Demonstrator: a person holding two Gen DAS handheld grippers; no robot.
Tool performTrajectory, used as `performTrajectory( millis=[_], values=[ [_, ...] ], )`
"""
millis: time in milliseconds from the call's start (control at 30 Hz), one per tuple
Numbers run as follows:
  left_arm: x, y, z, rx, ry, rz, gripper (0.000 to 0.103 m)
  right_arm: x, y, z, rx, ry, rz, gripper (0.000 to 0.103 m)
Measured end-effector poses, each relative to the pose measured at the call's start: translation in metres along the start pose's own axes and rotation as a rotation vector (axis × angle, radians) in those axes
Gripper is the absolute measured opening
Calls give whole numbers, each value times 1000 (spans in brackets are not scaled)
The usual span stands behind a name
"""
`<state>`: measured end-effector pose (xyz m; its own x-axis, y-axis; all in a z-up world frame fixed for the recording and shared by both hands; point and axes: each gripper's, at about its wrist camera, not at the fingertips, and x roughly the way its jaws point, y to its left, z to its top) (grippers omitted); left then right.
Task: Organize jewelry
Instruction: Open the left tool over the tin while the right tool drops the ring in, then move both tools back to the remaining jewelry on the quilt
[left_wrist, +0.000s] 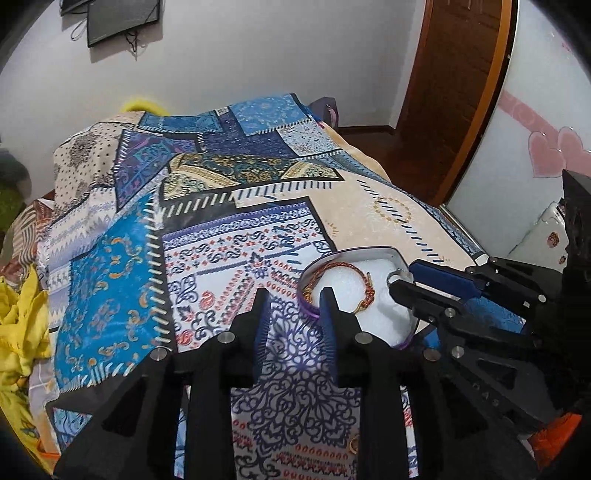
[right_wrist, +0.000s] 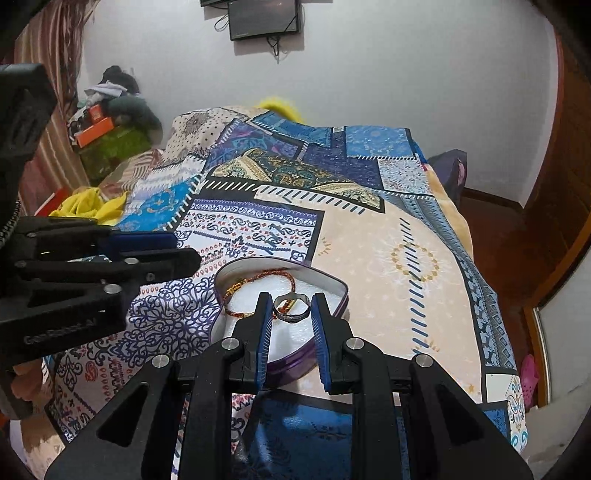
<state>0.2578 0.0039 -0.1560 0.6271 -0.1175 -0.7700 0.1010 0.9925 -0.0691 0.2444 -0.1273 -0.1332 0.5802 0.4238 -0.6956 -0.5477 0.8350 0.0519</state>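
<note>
The right tool (right_wrist: 290, 306) pinches a metal ring (right_wrist: 290, 312) between its pads, just above the white-padded jewelry tin (right_wrist: 341, 295) on the bed (right_wrist: 388, 251). Left of it, the left tool (left_wrist: 295, 302) stands spread and empty beside the tin's braided bracelet (right_wrist: 258, 291).

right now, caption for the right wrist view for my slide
Right gripper holds a silver ring over a purple tin containing a braided bracelet.
</note>
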Motion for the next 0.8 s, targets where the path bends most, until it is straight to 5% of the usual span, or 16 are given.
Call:
performTrajectory(
  millis=[500,800],
  values=[
    [-43,5,-17,-6,-46,24,43,-44,-4,-1,28,-60,-59,43],
    [-66,-1,-30,12,-60,14,46,-81,3,-11,4,-112,-129,43]
  ],
)
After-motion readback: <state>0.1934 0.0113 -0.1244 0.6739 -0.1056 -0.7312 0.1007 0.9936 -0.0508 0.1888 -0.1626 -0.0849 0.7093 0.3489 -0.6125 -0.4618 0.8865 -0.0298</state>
